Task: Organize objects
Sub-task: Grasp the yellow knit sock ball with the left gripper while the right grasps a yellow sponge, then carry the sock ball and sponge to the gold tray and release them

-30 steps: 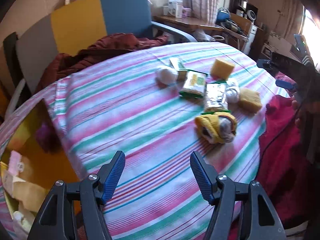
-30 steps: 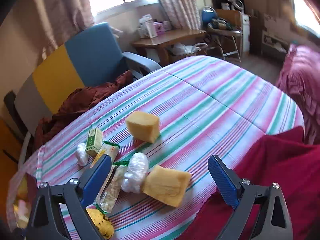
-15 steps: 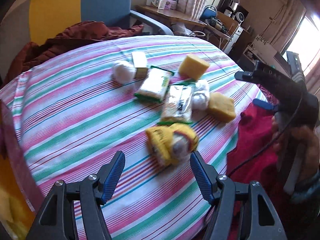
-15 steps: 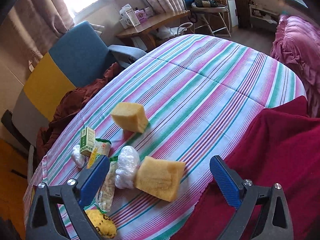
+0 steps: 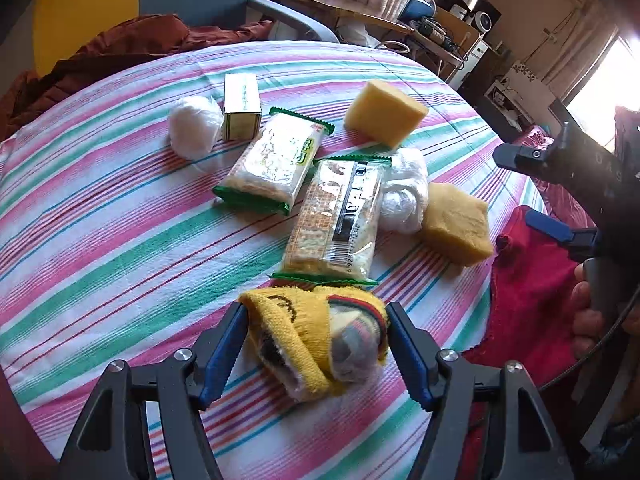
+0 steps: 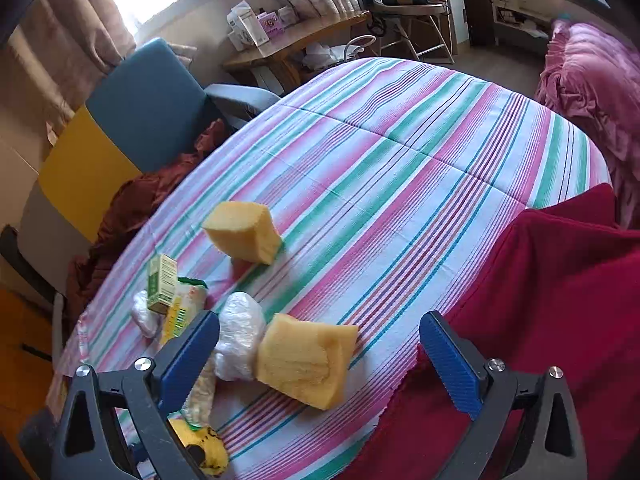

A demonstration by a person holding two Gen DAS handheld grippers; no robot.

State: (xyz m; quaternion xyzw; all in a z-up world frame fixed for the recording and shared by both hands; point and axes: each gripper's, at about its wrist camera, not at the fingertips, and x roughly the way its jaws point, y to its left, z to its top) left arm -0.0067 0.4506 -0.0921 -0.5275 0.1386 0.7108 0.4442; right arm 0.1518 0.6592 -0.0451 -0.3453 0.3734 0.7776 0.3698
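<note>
Left gripper (image 5: 316,344) advanced, fingers (image 5: 222,350) straddling sock (image 5: 316,340)

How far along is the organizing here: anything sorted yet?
Nothing looks sorted: sponges, snack packets and small box lie loosely clustered on the striped cloth. In hand: left tongs, just opening wider, straddle the yellow sock bundle. Right tongs hover open. Everything remains.

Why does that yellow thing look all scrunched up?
It is a yellow sock, rolled into a lumpy ball with a second sock tucked inside, lying between the open left gripper. It also looks odd as the only clothing among the snack packs and sponges.
</note>
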